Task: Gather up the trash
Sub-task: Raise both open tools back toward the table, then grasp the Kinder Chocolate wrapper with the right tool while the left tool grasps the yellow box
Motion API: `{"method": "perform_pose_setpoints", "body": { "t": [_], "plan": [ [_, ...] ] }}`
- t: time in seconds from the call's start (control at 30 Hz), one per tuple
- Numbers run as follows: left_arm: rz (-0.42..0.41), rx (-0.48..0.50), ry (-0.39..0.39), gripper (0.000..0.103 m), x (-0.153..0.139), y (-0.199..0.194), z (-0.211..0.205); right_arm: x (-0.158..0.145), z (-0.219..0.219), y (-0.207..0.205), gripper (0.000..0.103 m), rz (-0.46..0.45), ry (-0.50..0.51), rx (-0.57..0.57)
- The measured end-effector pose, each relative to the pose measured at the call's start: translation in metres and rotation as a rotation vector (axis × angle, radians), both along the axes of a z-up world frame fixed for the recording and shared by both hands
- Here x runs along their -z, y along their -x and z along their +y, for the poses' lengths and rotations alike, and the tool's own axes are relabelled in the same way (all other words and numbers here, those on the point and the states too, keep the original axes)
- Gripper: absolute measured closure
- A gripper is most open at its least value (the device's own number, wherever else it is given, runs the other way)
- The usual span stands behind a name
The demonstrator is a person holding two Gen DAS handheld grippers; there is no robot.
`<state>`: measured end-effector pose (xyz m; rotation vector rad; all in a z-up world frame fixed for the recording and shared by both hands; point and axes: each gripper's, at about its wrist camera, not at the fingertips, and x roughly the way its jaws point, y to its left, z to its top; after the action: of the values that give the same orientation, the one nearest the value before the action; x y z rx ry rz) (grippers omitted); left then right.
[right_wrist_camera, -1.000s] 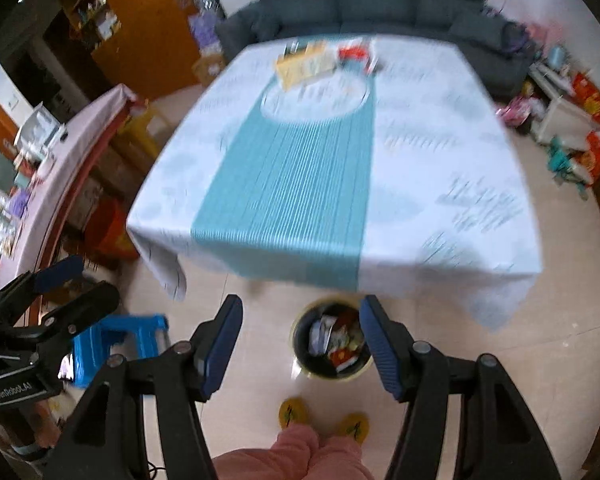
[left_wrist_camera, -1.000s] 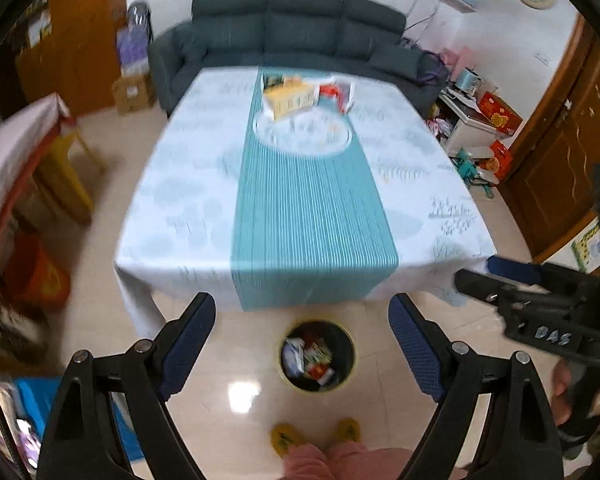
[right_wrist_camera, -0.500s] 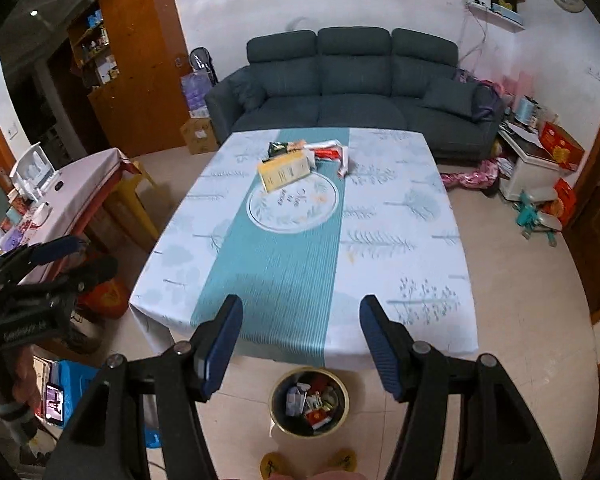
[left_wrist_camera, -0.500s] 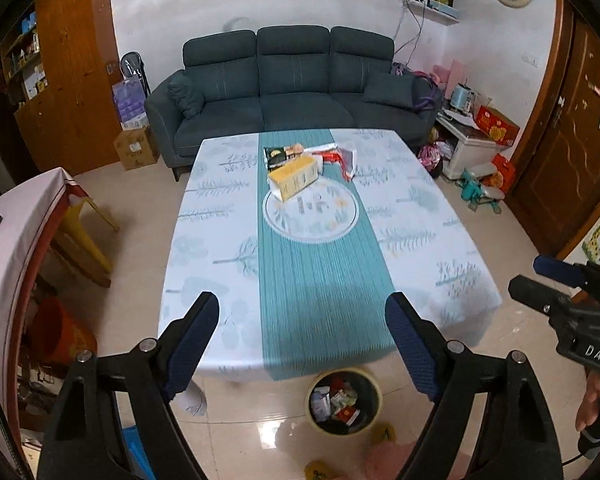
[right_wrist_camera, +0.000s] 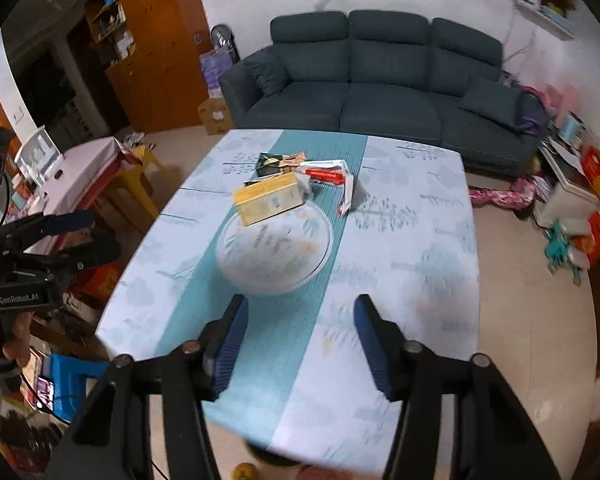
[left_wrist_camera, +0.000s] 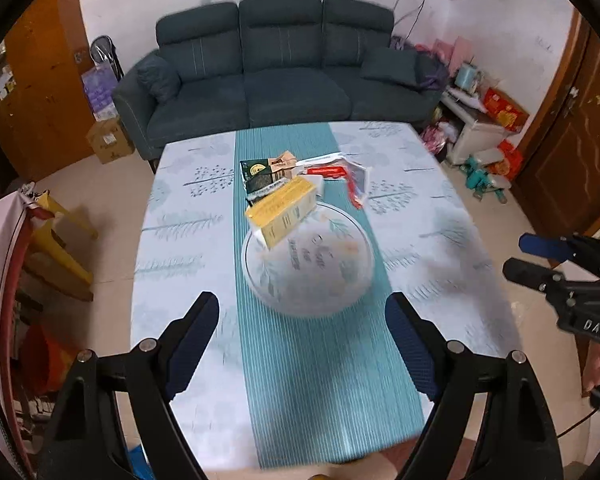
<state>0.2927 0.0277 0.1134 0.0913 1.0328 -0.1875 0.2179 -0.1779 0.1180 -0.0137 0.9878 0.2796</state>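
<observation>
- Ahead of both tools, on the far half of the surface (left_wrist_camera: pixel 180 264), the trash lies in a loose pile on the teal runner (left_wrist_camera: pixel 320 380).
- The pile holds a yellow box (left_wrist_camera: pixel 282 210) resting on the far rim of a round mat (left_wrist_camera: pixel 332 276), a dark green packet (left_wrist_camera: pixel 260 174) behind it, and a red-and-white wrapper (left_wrist_camera: pixel 340 172) to the right.
- The left tool (left_wrist_camera: pixel 302 334) stands wide open with nothing between its fingers.
- The right tool (right_wrist_camera: pixel 298 334) is partly open and empty; its jaws have just been closing.
- Beyond the surface stands a dark sofa (right_wrist_camera: pixel 384 80).
</observation>
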Motion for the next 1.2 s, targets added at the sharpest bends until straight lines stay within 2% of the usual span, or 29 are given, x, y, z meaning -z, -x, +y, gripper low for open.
{"method": "perform_pose_setpoints", "body": {
  "t": [0.1,0.23,0.43,0.67,0.9,0.93,1.0,1.03,1.17,1.2],
  "plan": [
    [0.060,-0.001,-0.023,0.019,0.032,-0.063,-0.013,0.020,-0.014,-0.062,0.053,0.054,-0.026,-0.026],
    [0.133,0.002,-0.033,0.020,0.075,-0.125,-0.020,0.051,-0.026,-0.139,0.053,0.105,-0.043,-0.050],
    [0.236,0.013,-0.087,0.020,0.129,-0.184,-0.023,0.098,-0.027,-0.220,0.053,0.181,-0.073,-0.076],
    [0.318,-0.013,-0.133,0.020,0.166,-0.213,-0.015,0.136,-0.011,-0.273,0.053,0.251,-0.088,-0.118],
    [0.356,-0.010,-0.138,0.020,0.184,-0.229,-0.016,0.159,0.004,-0.295,0.054,0.277,-0.078,-0.143],
    [0.359,-0.002,-0.141,0.024,0.187,-0.230,-0.018,0.162,0.005,-0.297,0.054,0.281,-0.079,-0.143],
    [0.367,0.008,-0.148,0.030,0.191,-0.231,-0.023,0.169,0.006,-0.299,0.068,0.294,-0.078,-0.142],
    [0.369,0.007,-0.147,0.032,0.193,-0.232,-0.025,0.173,0.006,-0.299,0.081,0.310,-0.082,-0.146],
    [0.377,-0.021,-0.087,0.043,0.192,-0.232,-0.028,0.180,-0.001,-0.295,0.092,0.323,-0.099,-0.130],
    [0.380,-0.035,-0.070,0.050,0.191,-0.230,-0.030,0.181,-0.004,-0.294,0.092,0.331,-0.114,-0.127]
  ]
}}
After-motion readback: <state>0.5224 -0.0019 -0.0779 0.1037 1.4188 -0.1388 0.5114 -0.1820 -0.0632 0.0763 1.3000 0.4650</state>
